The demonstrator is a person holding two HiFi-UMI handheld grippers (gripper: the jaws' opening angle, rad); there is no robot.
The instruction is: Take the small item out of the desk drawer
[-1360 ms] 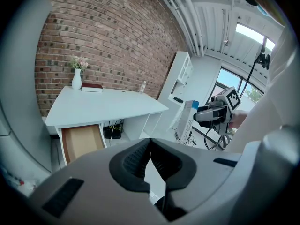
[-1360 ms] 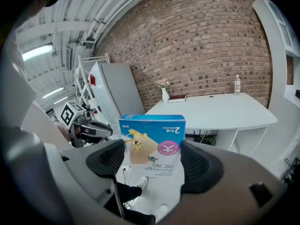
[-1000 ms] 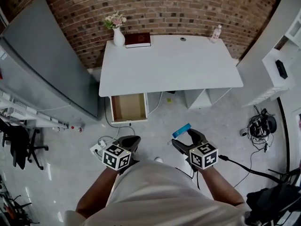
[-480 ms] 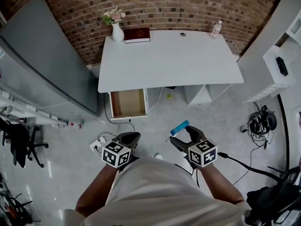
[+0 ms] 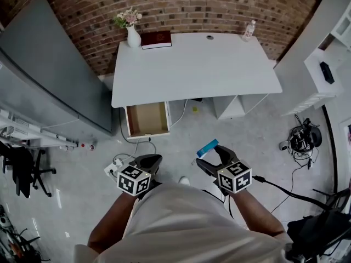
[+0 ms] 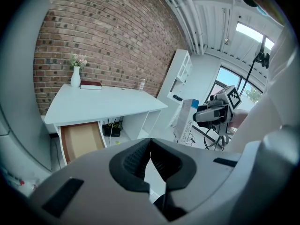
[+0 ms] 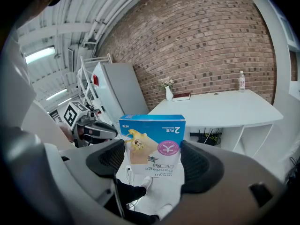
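Your right claw [image 7: 152, 156] clamps the small box [image 7: 153, 132] by its narrow sides, well away from the open drawer [image 5: 146, 119]. It's likely light, crushable cardboard, so squeeze gently. Your left claw [image 6: 150, 159] sits closed, empty.

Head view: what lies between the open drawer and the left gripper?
Grey floor crossed by a thin cable, with a white power strip beside the left gripper, seen in the head view.

Back by the red brick wall [image 5: 192, 4] there was a white vase of flowers [image 5: 132, 36] just beside a dark red book [image 5: 156, 39], with a clear plastic bottle [image 5: 249, 30] well apart on the right. A white power strip [image 5: 113, 168] lay on the pale grey floor [image 5: 230, 141].
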